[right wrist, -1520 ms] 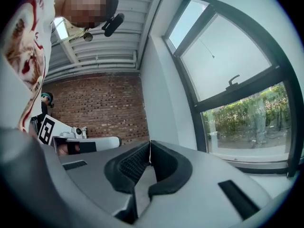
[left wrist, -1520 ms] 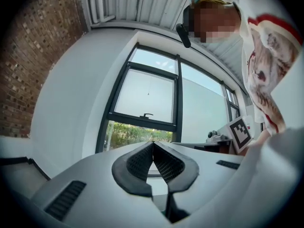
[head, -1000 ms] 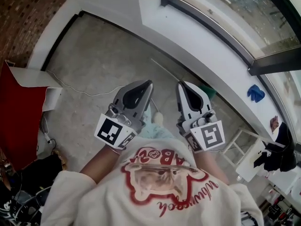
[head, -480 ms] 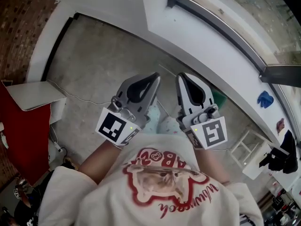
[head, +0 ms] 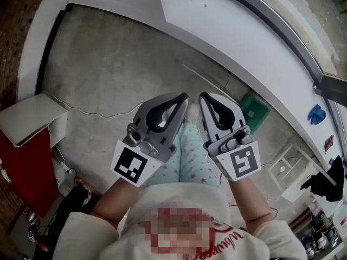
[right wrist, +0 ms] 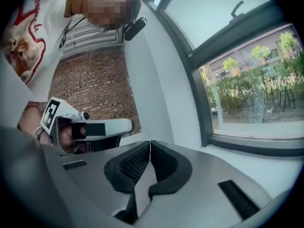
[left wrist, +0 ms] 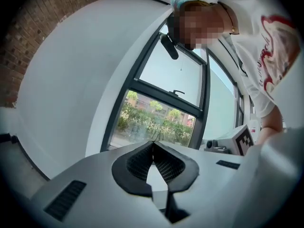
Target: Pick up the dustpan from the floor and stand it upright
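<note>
In the head view a green object [head: 255, 111], apparently the dustpan, lies on the concrete floor at the foot of the white window ledge. A thin pale rod [head: 205, 79] lies slanted on the floor beside it. My left gripper [head: 183, 98] and right gripper [head: 203, 98] are held side by side in front of the person's body, above the floor and short of the green object. Both are shut with nothing between the pads. The left gripper view shows its tips [left wrist: 153, 142] meeting before a window. In the right gripper view the tips [right wrist: 150, 142] also meet.
A white ledge [head: 244, 42] runs under the window along the right. At the left lie a white board [head: 30, 118] and a red panel [head: 24, 172], with a thin cable [head: 92, 112] across the floor. A white rack [head: 284, 169] stands at the right.
Both grippers have come down and forward together, staying shut. The head view has tipped lower, so the person's light patterned trousers and more of the green object now show.
</note>
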